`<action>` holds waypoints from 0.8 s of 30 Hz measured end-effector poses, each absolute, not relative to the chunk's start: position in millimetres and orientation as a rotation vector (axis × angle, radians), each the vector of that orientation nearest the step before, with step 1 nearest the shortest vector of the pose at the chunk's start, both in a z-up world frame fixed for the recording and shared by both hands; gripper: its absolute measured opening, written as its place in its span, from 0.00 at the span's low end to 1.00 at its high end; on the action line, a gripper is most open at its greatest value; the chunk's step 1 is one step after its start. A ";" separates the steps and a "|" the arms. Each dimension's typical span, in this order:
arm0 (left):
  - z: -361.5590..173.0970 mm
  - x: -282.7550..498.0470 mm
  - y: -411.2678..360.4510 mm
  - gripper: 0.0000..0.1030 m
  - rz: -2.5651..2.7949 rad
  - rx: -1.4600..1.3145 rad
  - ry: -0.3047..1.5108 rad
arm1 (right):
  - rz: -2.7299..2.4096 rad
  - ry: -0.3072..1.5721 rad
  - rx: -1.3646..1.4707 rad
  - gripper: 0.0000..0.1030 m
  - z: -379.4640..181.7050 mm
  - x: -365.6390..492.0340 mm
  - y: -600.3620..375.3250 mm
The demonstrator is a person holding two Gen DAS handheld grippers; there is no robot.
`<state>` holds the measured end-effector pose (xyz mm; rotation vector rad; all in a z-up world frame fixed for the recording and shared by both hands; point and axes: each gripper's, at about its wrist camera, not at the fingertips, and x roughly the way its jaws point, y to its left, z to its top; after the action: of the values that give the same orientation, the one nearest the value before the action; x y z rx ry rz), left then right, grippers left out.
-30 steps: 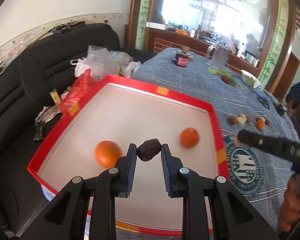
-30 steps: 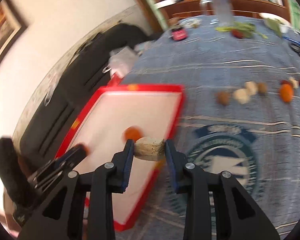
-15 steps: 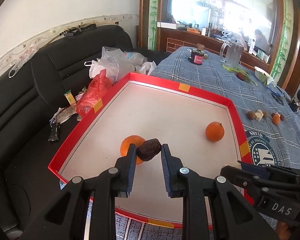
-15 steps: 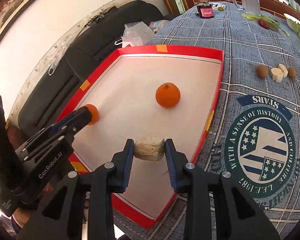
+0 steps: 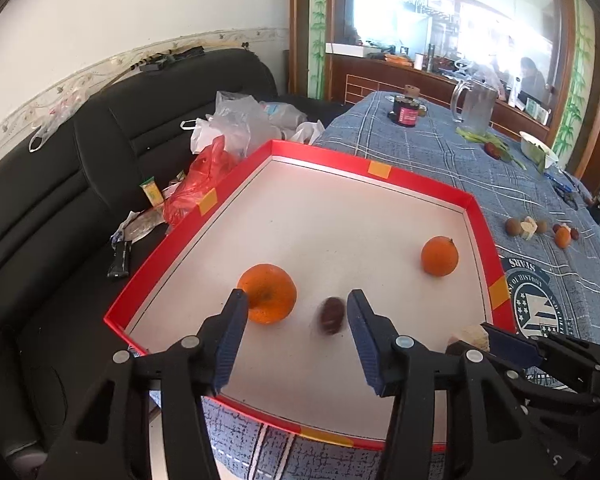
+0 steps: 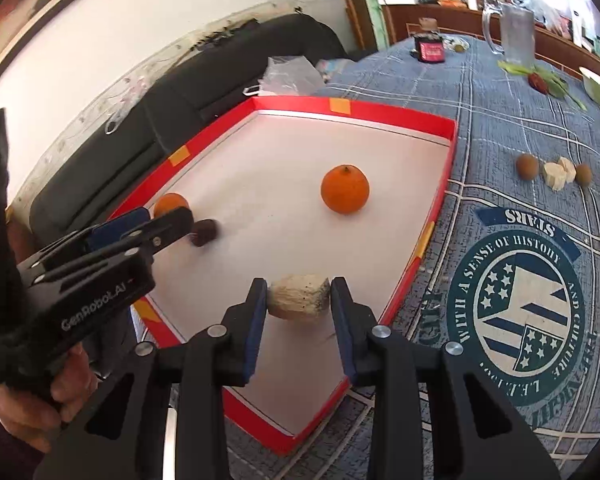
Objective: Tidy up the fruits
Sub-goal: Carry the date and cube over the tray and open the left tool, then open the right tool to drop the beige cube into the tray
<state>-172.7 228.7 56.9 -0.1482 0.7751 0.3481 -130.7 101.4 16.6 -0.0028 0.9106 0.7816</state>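
Red-walled tray [image 5: 440, 190] holds two oranges [image 5: 267, 298]; left gripper [image 5: 296, 312], now spread, has dropped the dark fruit [image 5: 331, 315]; right gripper [image 6: 299, 300] clamps a pale chunk [image 6: 298, 297].

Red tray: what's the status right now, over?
Left gripper open, dark fruit loose in red tray. Right gripper shut on pale fruit. Two oranges inside; nothing blocking.
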 end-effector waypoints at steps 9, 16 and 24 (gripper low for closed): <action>64.0 -176.0 219.2 0.64 0.370 -0.141 0.766 | 0.856 0.820 0.180 0.46 32.3 -129.1 51.4; 65.4 -168.9 192.3 0.74 0.344 -0.111 0.782 | 0.747 0.769 0.289 0.51 39.6 -111.3 -10.0; 66.3 -158.7 165.2 0.75 0.329 -0.079 0.803 | 0.616 0.775 0.424 0.51 26.6 -94.2 -91.6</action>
<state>-158.7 165.2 66.3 -0.0791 0.8025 0.3287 -94.2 -91.6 26.6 0.4236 0.7754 0.6164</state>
